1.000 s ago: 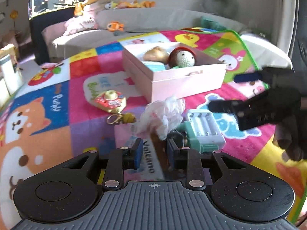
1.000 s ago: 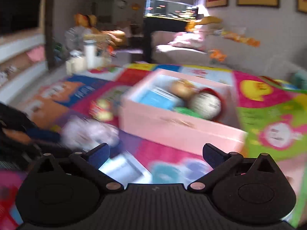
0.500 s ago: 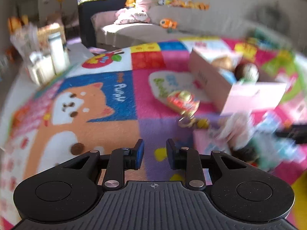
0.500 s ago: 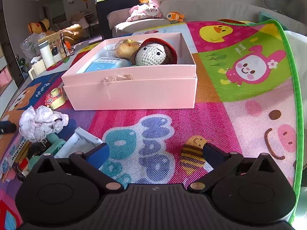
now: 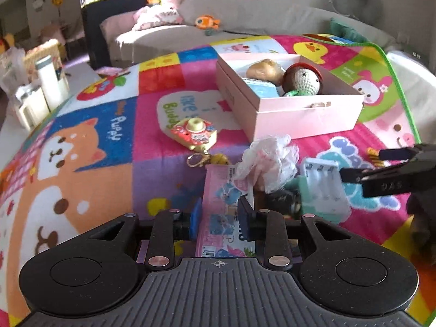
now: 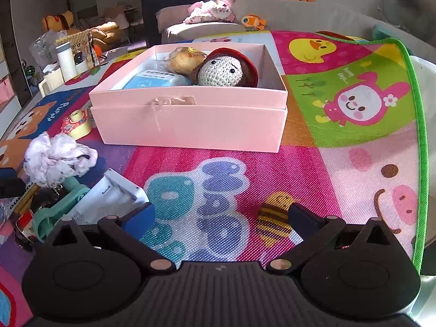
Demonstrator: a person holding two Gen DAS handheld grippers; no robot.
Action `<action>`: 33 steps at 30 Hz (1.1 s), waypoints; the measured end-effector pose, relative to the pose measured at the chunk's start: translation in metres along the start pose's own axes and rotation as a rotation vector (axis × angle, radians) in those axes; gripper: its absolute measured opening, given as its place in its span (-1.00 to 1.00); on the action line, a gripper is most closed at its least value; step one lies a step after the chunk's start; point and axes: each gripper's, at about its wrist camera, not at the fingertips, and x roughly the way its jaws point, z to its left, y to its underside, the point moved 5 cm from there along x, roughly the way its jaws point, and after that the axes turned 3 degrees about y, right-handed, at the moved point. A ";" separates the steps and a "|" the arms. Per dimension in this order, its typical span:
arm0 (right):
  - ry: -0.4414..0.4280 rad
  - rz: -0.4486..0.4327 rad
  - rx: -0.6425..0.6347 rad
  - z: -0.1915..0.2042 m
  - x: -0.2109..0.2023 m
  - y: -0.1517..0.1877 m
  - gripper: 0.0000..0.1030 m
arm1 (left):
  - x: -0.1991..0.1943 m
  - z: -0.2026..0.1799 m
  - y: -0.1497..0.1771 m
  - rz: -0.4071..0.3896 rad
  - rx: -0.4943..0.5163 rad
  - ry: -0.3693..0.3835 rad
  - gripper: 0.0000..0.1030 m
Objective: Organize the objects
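Observation:
A pink box (image 5: 305, 114) (image 6: 190, 117) sits on the colourful play mat and holds a crochet doll (image 6: 223, 69), a bread-like toy (image 6: 184, 58) and a blue packet (image 6: 148, 80). My left gripper (image 5: 220, 219) hovers low over a flat pink booklet (image 5: 226, 201), fingers a little apart on either side of it, not gripping. My right gripper (image 6: 220, 218) is open and empty above the mat; it shows at the right of the left wrist view (image 5: 381, 169), next to a white battery charger (image 5: 324, 182) (image 6: 109, 199). A white crumpled bag (image 5: 268, 158) (image 6: 57, 158) lies beside them.
A red and yellow toy camera keychain (image 5: 194, 133) (image 6: 76, 124) lies left of the box. A teal plastic piece (image 6: 54, 212) sits under the charger. Bottles and boxes (image 5: 41, 87) stand off the mat at far left. A sofa (image 5: 218, 19) with plush toys runs along the back.
My left gripper swung left away from the pile, then came back over the pink booklet with its fingers slightly wider. My right gripper settled low over the mat in front of the box.

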 end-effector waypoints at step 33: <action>-0.163 -0.049 0.007 0.025 -0.035 -0.001 0.84 | 0.002 0.016 0.009 -0.017 -0.080 0.062 -0.48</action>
